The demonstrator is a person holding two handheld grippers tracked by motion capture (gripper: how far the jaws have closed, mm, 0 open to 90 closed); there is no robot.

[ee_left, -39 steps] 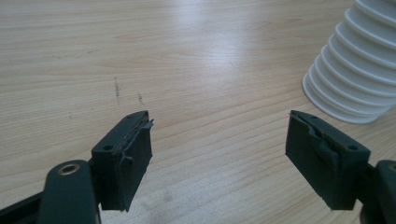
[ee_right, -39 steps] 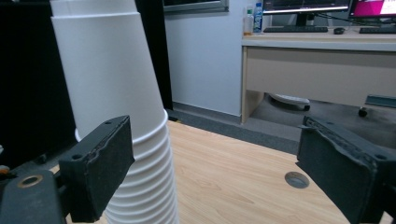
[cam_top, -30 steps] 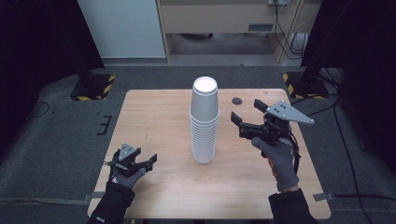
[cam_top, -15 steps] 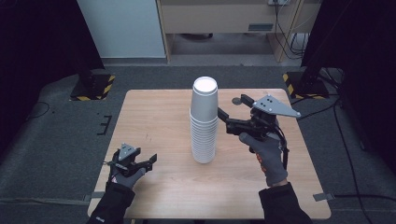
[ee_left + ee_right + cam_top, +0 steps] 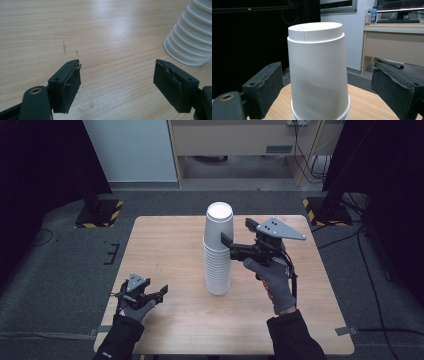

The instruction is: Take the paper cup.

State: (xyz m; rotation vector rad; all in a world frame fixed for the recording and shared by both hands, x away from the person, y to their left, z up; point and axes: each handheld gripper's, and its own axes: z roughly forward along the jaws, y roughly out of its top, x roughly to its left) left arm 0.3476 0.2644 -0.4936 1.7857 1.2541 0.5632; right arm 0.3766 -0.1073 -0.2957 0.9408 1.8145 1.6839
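A tall stack of white paper cups (image 5: 218, 254), mouths down, stands in the middle of the wooden table (image 5: 170, 245). My right gripper (image 5: 236, 232) is raised to the level of the top cup (image 5: 318, 72) at the stack's right side. It is open, one jaw on each side of that cup, with a gap on both sides. My left gripper (image 5: 157, 295) rests low near the table's front left, open and with nothing in it. In the left gripper view that gripper (image 5: 121, 82) faces bare wood, and the stack's bottom rim (image 5: 185, 53) sits at the upper right.
The table's front edge (image 5: 220, 352) is close to the person's sleeves. Yellow-and-black striped stand bases (image 5: 97, 212) (image 5: 320, 207) sit on the grey floor beyond the table's far corners. A wooden desk (image 5: 240, 140) stands at the back.
My right gripper has moved left from the table's right side up to the stack, and its open jaws now flank the top cup. The left gripper has stayed put.
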